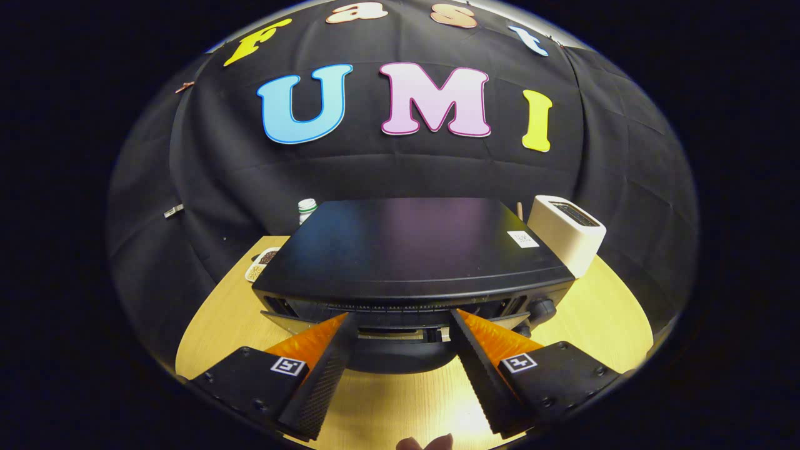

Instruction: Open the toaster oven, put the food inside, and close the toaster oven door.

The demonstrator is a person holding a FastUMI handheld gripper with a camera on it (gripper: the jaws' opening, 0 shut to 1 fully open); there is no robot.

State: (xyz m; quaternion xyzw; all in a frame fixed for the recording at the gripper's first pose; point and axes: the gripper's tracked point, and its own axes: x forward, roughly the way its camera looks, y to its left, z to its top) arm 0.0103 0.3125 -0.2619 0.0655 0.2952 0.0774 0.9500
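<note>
Door of the toaster oven (412,250) mostly hidden under its top, state unclear to you | your gripper (403,322) spread wide, holding nothing, tips at the oven's front | oven on table (594,312).

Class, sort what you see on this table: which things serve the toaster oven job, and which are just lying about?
For the job: toaster oven; gripper, fingers open at the oven's front.

Lying about: white toaster; bottle; small dishes; table.
</note>
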